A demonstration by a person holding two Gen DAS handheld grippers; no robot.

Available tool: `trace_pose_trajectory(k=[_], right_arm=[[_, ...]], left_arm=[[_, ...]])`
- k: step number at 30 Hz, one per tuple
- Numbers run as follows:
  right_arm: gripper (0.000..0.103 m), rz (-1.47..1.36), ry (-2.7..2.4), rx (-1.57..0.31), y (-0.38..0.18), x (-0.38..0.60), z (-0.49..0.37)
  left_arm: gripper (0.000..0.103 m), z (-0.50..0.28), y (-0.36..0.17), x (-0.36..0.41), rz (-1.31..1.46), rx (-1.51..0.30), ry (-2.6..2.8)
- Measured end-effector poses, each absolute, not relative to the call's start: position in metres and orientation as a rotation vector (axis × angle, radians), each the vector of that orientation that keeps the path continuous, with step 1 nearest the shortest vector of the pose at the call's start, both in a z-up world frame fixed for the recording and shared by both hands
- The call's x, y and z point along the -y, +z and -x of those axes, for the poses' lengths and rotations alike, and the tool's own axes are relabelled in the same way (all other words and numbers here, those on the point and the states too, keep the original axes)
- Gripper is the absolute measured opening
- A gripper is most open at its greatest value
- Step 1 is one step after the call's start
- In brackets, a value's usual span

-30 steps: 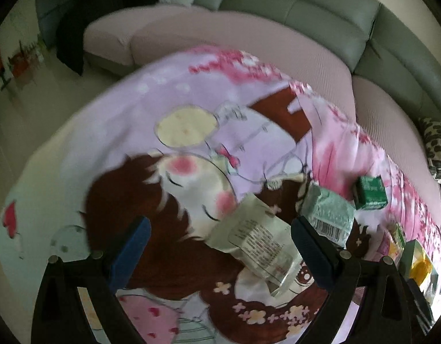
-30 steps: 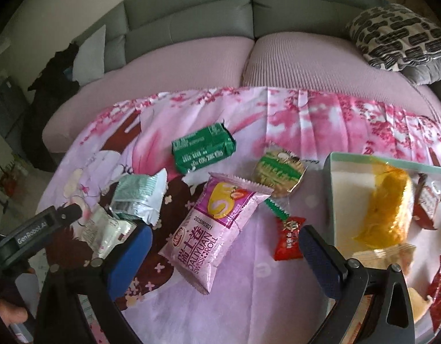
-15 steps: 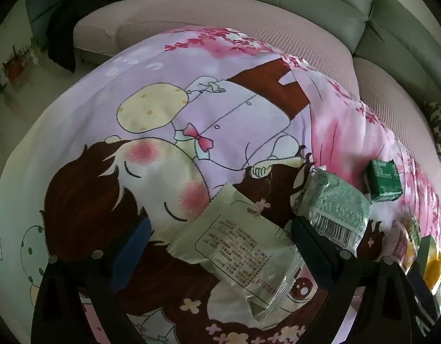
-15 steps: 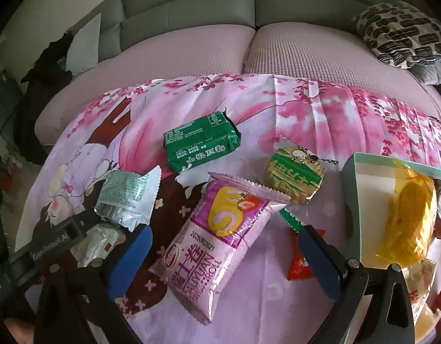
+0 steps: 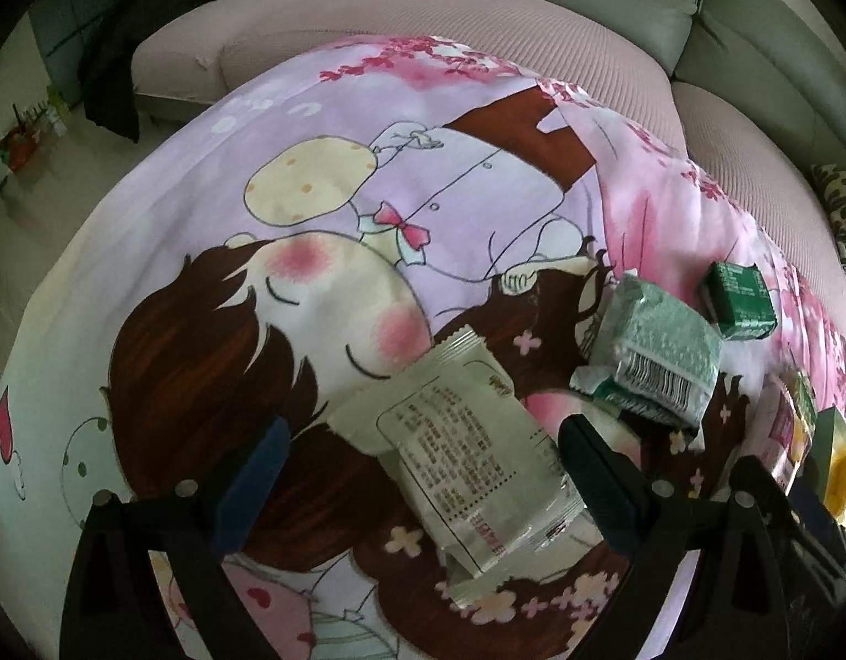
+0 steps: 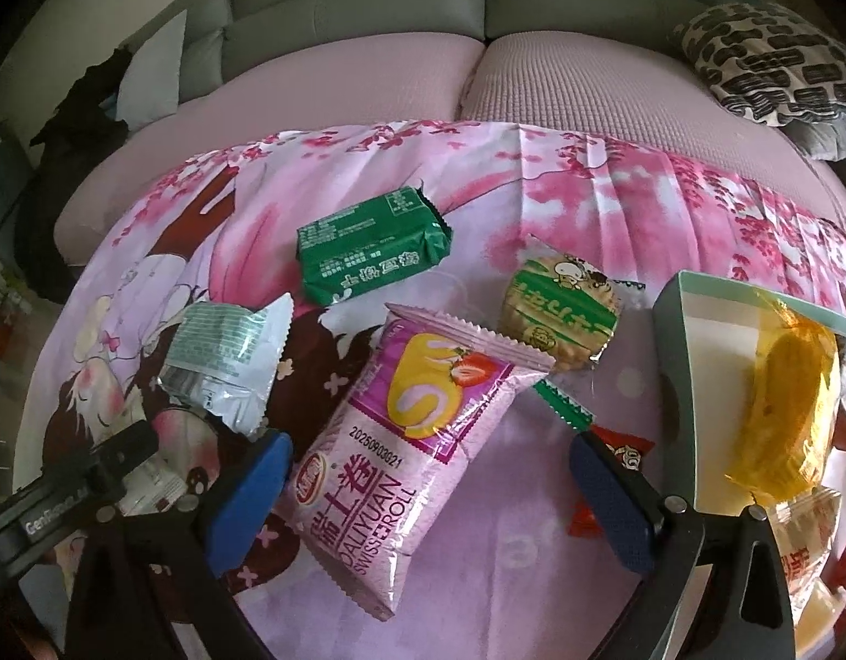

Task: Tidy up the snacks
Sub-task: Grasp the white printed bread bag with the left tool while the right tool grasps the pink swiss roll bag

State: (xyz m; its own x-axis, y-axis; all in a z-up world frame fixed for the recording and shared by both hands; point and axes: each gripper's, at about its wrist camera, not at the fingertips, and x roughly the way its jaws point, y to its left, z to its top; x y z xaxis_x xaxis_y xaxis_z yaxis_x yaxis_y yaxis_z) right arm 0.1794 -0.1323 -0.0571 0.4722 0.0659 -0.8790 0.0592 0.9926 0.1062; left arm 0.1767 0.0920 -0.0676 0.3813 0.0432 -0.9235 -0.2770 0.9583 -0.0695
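Observation:
My left gripper (image 5: 423, 473) is open, its blue fingers straddling a pale cream snack packet (image 5: 467, 456) that lies on the cartoon-print cloth (image 5: 324, 176). My right gripper (image 6: 428, 487) is open around a pink Swiss roll packet (image 6: 406, 451), fingers on either side without touching it. A light green packet (image 6: 225, 363) lies to its left and shows in the left wrist view (image 5: 659, 357) too. A dark green packet (image 6: 368, 247), a round green-yellow biscuit packet (image 6: 560, 313) and a small red packet (image 6: 615, 451) lie around.
A teal-rimmed tray (image 6: 681, 341) at the right holds a yellow packet (image 6: 791, 412) and several other snacks. A pink and grey sofa (image 6: 478, 71) curves behind the cloth, with a patterned cushion (image 6: 769, 66). The left gripper's body (image 6: 65, 500) sits at lower left in the right wrist view.
Both grippers have moved forward and down. The cream packet now lies between my left fingers, and the pink packet lies further in between my right fingers. Nothing was taken hold of.

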Motion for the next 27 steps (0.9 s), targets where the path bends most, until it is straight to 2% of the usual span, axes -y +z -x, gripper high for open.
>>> trace_pose_trajectory(k=[3,6,8,10,11,15,27], right_arm=[[0.085,-0.129,0.009,-1.074,-0.055,0.13,-0.178],[0.068,-0.143,0.026,-1.071,-0.052,0.127,-0.175],[0.06,-0.154,0.032,-1.074,-0.052,0.125,-0.175],[0.055,-0.157,0.034,-1.075,-0.051,0.125,-0.174],[0.048,-0.161,0.035,-1.072,-0.049,0.126,-0.173],[0.044,-0.177,0.048,-1.057,-0.042,0.128,-0.17],[0.043,-0.221,0.074,-0.967,-0.002,0.136,-0.152]], left_arm=[[0.098,-0.175,-0.069,-0.096,0.252,-1.195,0.208],[0.095,-0.173,-0.069,-0.095,0.246,-1.207,0.206],[0.083,-0.173,-0.068,-0.092,0.233,-1.209,0.188],[0.067,-0.174,-0.067,-0.088,0.223,-1.21,0.173],[0.067,-0.173,-0.066,-0.087,0.217,-1.209,0.168],[0.059,-0.174,-0.064,-0.088,0.241,-1.194,0.148],[0.058,-0.158,-0.022,-0.094,0.263,-1.063,0.14]])
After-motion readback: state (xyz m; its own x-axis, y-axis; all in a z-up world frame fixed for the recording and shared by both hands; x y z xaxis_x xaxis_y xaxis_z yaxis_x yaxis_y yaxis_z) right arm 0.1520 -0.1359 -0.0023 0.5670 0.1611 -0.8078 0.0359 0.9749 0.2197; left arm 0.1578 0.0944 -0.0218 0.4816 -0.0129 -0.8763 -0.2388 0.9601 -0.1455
